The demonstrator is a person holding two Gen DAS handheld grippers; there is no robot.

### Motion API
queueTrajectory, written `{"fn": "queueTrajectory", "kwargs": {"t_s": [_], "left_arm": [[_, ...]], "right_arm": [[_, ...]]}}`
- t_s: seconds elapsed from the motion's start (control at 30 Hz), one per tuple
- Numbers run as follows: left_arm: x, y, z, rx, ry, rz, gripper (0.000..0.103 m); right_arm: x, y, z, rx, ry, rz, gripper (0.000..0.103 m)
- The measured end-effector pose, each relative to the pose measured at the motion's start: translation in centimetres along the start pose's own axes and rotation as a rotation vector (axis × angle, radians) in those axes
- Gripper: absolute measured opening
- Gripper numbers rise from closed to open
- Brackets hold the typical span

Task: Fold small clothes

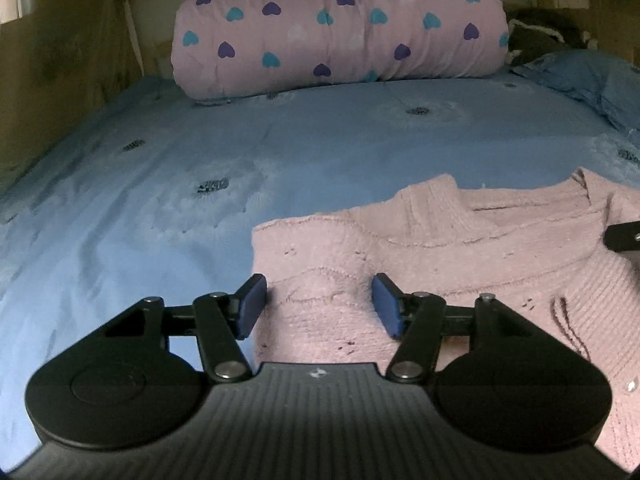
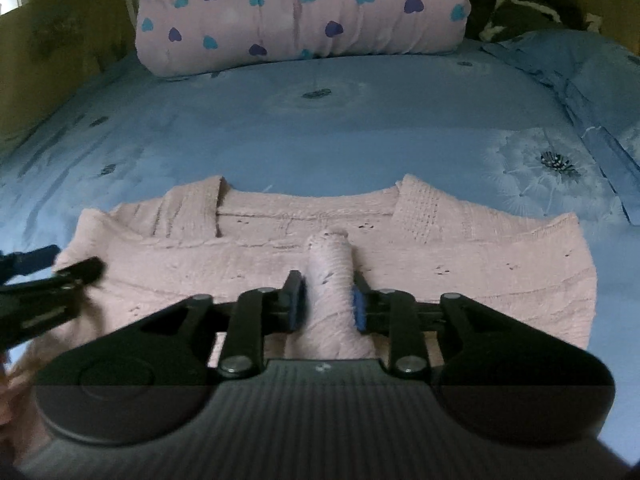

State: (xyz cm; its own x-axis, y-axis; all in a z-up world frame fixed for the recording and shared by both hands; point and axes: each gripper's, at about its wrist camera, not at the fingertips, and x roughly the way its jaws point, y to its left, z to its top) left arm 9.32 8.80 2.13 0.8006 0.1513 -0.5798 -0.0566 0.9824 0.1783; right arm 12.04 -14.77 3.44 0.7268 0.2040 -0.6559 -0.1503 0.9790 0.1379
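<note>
A pink knit sweater (image 2: 460, 280) is laid flat on the blue bedsheet (image 1: 120, 208), neck end away from the cameras, w/ its sides folded in over the body.

Right wrist view: the right gripper (image 2: 327, 300) is seen closed down on a raised roll of the pink knit, prob. a sleeve (image 2: 330, 276); the blue pads (image 2: 357, 308) are pressed into it on both sides, so the jaws are held narrow w/ fabric pinched between. This grip is not shown in the left view, where only a black tip of the right gripper (image 1: 624, 236) is caught at the right edge, over the sweater. Both folded-in shoulder flaps and the full width of the garment are shown only here. A white flower print (image 2: 548, 168) on the sheet is made out at right.

Left wrist view: the left gripper (image 1: 318, 302) is seen about half open at the sweater's left edge; one blue pad is set at the edge of the knit and the other over it, w/ fabric lying between but not squeezed. In the right view the same gripper (image 2: 48, 264) is shown only as a blurred shape at the left edge, its gap unreadable there.

In both views a rolled pink quilt w/ hearts (image 1: 340, 28) is seen at the far end of the bed, and a blue pillow (image 1: 592, 80) at far right
</note>
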Motion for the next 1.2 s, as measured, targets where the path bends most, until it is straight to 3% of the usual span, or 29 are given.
{"fn": "queueTrajectory", "kwargs": {"t_s": [0.13,0.33,0.4,0.47,0.6,0.77,0.8,0.87,0.9,1.0,1.2], "left_arm": [[-0.7,0.2,0.4,-0.019,0.012,-0.012,0.065],[-3.4,1.1,1.1,-0.066,0.01,-0.046,0.065],[-4.2,1.4,1.0,-0.08,0.012,-0.057,0.065],[-5.0,1.6,0.8,-0.083,0.006,-0.067,0.065],[-5.3,1.4,0.4,-0.077,0.019,-0.101,0.065],[-4.3,0.9,-0.2,-0.056,0.05,-0.09,0.065],[-4.1,0.9,-0.3,-0.056,0.055,-0.09,0.065],[-3.7,0.9,-0.3,-0.055,0.065,-0.091,0.065],[-3.5,0.8,-0.4,-0.052,0.068,-0.089,0.065],[-3.5,0.5,-0.4,-0.04,0.07,-0.082,0.065],[-3.2,0.4,-0.4,-0.034,0.071,-0.077,0.065]], "right_arm": [[-1.8,-0.3,0.0,0.002,-0.017,0.013,0.031],[-5.3,1.3,-0.9,-0.124,-0.056,0.016,0.032],[-6.2,2.3,-1.3,-0.16,-0.068,0.048,0.038],[-6.6,3.4,-1.8,-0.193,-0.072,0.084,0.054],[-5.9,6.2,-3.2,-0.287,-0.04,0.153,0.055],[-3.4,8.2,-4.9,-0.344,0.01,0.117,0.055],[-3.1,8.3,-5.1,-0.355,-0.007,0.101,0.048],[-3.2,8.2,-5.3,-0.357,-0.023,0.073,0.024],[-3.4,7.8,-5.1,-0.346,-0.03,0.067,0.017],[-4.5,6.1,-4.1,-0.274,-0.055,0.074,0.013],[-7.4,1.0,-1.6,-0.146,-0.174,-0.053,0.013]]}}
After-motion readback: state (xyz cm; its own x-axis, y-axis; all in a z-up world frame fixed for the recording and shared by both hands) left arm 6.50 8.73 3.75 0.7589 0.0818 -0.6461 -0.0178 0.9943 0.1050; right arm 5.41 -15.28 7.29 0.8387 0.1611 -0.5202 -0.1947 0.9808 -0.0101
